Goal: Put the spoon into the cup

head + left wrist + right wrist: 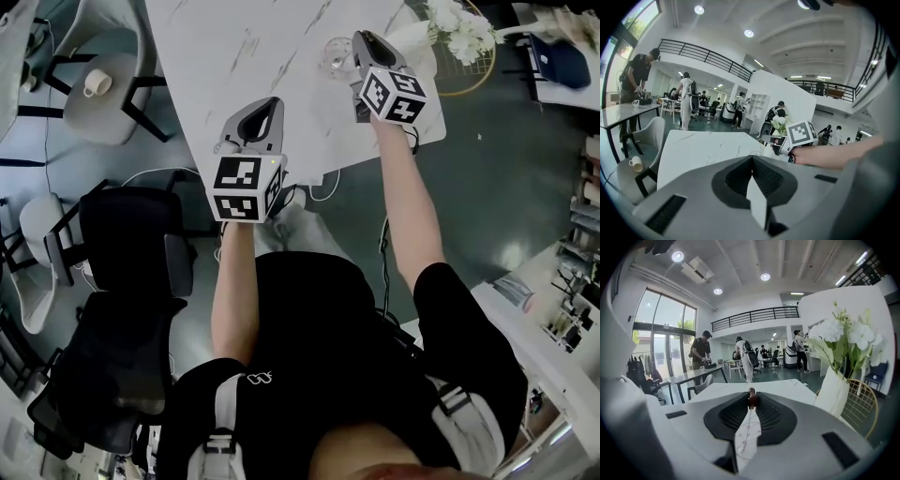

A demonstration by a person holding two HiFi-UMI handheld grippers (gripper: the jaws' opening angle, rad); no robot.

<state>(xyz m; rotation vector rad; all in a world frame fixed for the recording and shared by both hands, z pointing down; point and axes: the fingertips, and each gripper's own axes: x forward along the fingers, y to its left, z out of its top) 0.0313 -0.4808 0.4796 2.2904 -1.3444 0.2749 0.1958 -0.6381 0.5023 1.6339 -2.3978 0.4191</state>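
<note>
A clear glass cup [336, 54] stands on the white marble table [234, 47], just left of my right gripper [359, 37]. In the right gripper view that gripper [751, 395] is shut on a thin spoon. Only the spoon's small brown-red end [751, 398] pokes out at the jaw tips, and the cup is hidden below the jaws. My left gripper [274, 101] hovers at the table's near edge, jaws shut with nothing between them [752, 158]. From it I see the right gripper's marker cube [802, 133] and the forearm over the table.
White flowers in a white vase [836, 390] and a gold wire stand [478, 66] sit right of the right gripper. A black office chair [131, 281] is at my lower left. A grey chair holding a mug [97, 82] is left of the table. People stand far off.
</note>
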